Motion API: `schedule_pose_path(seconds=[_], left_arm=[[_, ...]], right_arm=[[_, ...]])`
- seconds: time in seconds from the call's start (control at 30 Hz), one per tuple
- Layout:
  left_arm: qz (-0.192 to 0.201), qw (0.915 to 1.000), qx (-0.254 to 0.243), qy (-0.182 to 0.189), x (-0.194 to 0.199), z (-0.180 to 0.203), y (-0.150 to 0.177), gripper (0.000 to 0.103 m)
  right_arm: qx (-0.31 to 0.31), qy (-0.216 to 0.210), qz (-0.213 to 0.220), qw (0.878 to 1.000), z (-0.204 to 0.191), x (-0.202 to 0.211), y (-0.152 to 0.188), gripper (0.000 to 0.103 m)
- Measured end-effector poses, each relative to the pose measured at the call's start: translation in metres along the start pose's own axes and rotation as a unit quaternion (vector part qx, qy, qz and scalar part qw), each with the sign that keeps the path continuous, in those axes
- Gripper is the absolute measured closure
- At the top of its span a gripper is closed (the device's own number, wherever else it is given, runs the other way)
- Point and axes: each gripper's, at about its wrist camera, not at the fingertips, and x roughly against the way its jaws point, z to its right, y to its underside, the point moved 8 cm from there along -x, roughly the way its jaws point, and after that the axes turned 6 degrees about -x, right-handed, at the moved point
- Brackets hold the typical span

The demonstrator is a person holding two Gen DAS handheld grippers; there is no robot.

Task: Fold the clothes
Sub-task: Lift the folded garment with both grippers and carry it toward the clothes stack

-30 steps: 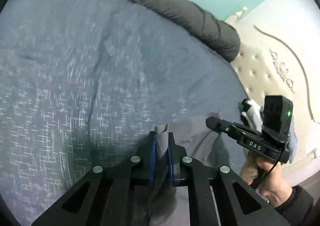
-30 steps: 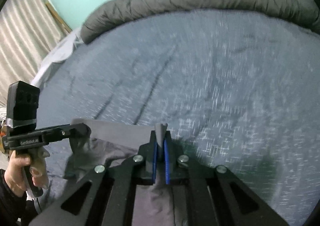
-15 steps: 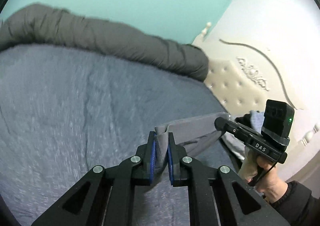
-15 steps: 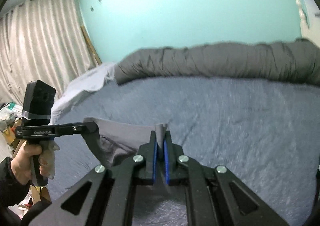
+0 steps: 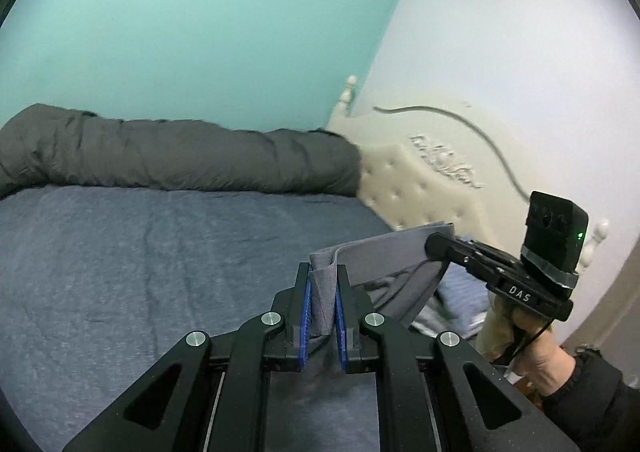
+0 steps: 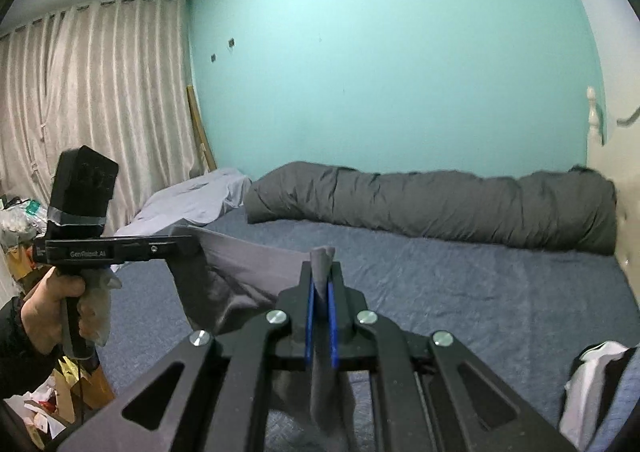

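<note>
A grey garment (image 5: 384, 252) is held stretched above the bed (image 5: 160, 260), its top edge running from 9 to 3 o'clock, clamped by the left hand-held gripper (image 5: 323, 292) and the right hand-held gripper (image 6: 321, 288).

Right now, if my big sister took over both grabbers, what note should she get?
Left tool: shut on one end of the grey garment, pads pinching a bunched fold.
Right tool: shut on the other end of the same garment, which hangs below it.
The garment is stretched between the two tools, held up in the air above the blue bed cover. A rolled dark duvet lies along the far wall. More clothes sit at the bed's edge on the right.
Done: garment picked up and spread.
Left: lay it flat on the bed, fold it, then the other clothes.
</note>
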Motion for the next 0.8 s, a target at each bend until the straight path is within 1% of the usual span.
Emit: schedule_pose_path(seconds=[0.17, 0.3, 0.5, 0.7, 0.8], left_arm=[[0.003, 0.9994, -0.032, 0.015, 0.008, 0.050, -0.016, 0.092], [0.005, 0.9985, -0.049, 0.026, 0.008, 0.088, -0.026, 0.092], [0.004, 0.9974, -0.061, 0.039, 0.001, 0.135, -0.034, 0.092], [-0.012, 0.9956, -0.072, 0.059, -0.020, 0.183, -0.032, 0.092], [-0.016, 0.9934, -0.089, 0.072, -0.032, 0.213, -0.031, 0.092]], right_arm=[[0.016, 0.017, 0.012, 1.000, -0.006, 0.037, -0.013, 0.098], [0.016, 0.040, 0.023, 0.999, 0.002, 0.073, -0.019, 0.098], [0.008, 0.081, 0.034, 0.996, 0.029, 0.124, -0.020, 0.098], [-0.007, 0.119, 0.033, 0.992, 0.058, 0.166, -0.015, 0.098], [-0.016, 0.138, 0.032, 0.990, 0.073, 0.188, -0.010, 0.098]])
